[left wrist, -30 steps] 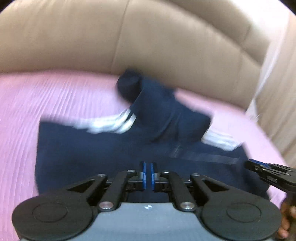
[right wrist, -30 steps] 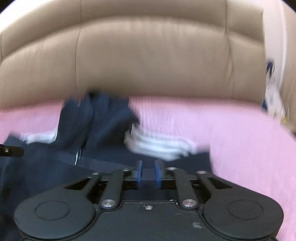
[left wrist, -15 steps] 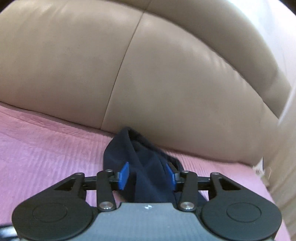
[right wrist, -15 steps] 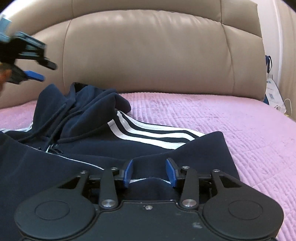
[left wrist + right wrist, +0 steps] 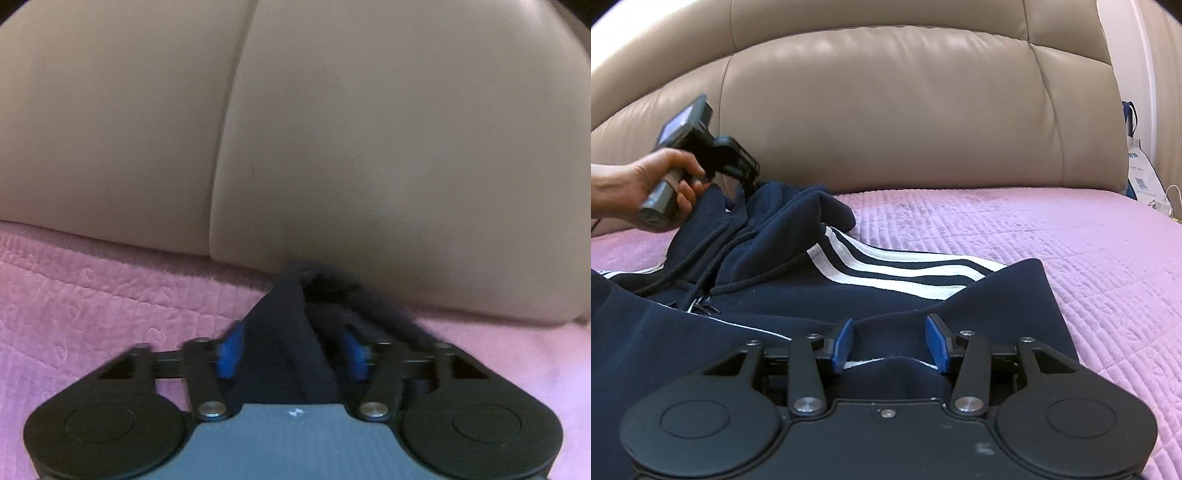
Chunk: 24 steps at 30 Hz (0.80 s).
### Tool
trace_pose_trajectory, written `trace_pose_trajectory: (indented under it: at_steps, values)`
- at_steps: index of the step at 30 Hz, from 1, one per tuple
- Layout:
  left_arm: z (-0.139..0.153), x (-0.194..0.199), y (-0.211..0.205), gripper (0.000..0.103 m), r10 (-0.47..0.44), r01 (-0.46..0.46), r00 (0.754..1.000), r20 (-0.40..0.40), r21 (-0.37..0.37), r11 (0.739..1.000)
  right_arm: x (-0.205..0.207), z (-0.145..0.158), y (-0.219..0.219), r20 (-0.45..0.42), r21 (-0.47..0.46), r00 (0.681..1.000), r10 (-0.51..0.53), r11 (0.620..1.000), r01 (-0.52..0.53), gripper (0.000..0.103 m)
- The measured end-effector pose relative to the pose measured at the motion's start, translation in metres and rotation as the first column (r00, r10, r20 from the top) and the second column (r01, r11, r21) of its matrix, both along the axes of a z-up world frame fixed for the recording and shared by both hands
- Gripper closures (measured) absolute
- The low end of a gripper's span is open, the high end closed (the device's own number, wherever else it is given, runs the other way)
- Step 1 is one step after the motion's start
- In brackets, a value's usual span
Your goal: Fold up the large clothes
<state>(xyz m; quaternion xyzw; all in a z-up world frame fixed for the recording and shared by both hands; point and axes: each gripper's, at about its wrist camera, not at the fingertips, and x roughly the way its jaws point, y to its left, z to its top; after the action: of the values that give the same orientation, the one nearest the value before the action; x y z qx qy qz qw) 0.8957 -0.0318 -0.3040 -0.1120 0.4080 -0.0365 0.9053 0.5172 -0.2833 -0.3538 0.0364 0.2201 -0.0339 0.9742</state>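
On the pink quilted bed [image 5: 1015,229], against the tan padded headboard [image 5: 905,110], I see the navy hoodie [image 5: 768,295] spread out, its white sleeve stripes [image 5: 894,266] running across the middle and its hood bunched up at the headboard end. My left hand-held gripper [image 5: 291,350] is down at that hood: a ridge of navy cloth runs between the blue pads [image 5: 227,352], and the jaws have just been closing a little, though through the blur I cannot tell whether the pads press on the cloth. In the right wrist view a hand [image 5: 653,188] holds this gripper by its handle at the hood's edge. My right hand-held gripper [image 5: 890,345] stands open over the near edge of the hoodie, its jaws having just been widening, with cloth lying under and between the pads but not pinched.
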Motion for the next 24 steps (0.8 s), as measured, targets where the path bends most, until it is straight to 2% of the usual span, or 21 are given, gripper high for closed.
trace_pose_trajectory:
  at_steps: [1, 2, 3, 5, 10, 17, 20, 21, 23, 24]
  values:
    - [-0.002, 0.002, -0.003, 0.071, -0.007, 0.007, 1.0, 0.0, 0.036, 0.999, -0.001, 0.0, 0.0, 0.002, 0.0, 1.0, 0.0, 1.0, 0.0, 0.048]
    - [-0.001, 0.001, -0.005, 0.087, -0.024, 0.023, 1.0, 0.01, 0.065, 0.998, -0.001, 0.0, 0.0, 0.002, 0.0, 1.0, 0.0, 1.0, 0.0, 0.048]
    - [0.001, -0.003, -0.005, 0.092, -0.039, 0.037, 0.999, 0.028, 0.062, 0.997, -0.001, 0.0, 0.0, 0.003, 0.002, 1.0, 0.0, 1.0, 0.0, 0.048]
    - [0.01, -0.019, -0.003, 0.095, -0.051, 0.045, 0.994, 0.094, 0.061, 0.997, -0.001, 0.0, 0.0, 0.003, 0.0, 1.0, 0.0, 1.0, 0.0, 0.048]
    - [0.052, -0.075, 0.009, 0.096, -0.121, 0.131, 0.954, 0.274, -0.018, 0.991, 0.0, 0.001, 0.001, 0.001, -0.003, 1.0, 0.0, 1.0, 0.0, 0.048]
    - [0.123, -0.202, 0.016, 0.096, -0.234, 0.284, 0.857, 0.46, -0.041, 0.958, 0.007, 0.008, 0.009, -0.043, -0.059, 0.999, -0.022, 0.998, 0.019, 0.048]
    - [0.148, -0.266, 0.013, 0.096, -0.287, 0.347, 0.816, 0.502, -0.028, 0.937, 0.007, 0.025, 0.013, -0.128, -0.075, 0.992, -0.013, 0.997, 0.004, 0.043]
    - [0.155, -0.284, 0.008, 0.096, -0.304, 0.369, 0.805, 0.509, -0.029, 0.929, -0.002, 0.04, 0.012, -0.144, -0.025, 0.99, 0.01, 1.0, -0.013, 0.043]
    - [0.163, -0.326, 0.005, 0.096, -0.349, 0.415, 0.782, 0.517, -0.014, 0.91, -0.035, 0.076, 0.006, -0.065, 0.102, 0.995, 0.071, 0.993, -0.064, 0.043]
    - [0.164, -0.344, 0.004, 0.096, -0.366, 0.434, 0.771, 0.52, -0.009, 0.901, -0.053, 0.098, 0.006, -0.017, 0.14, 0.995, 0.098, 0.986, -0.095, 0.039]
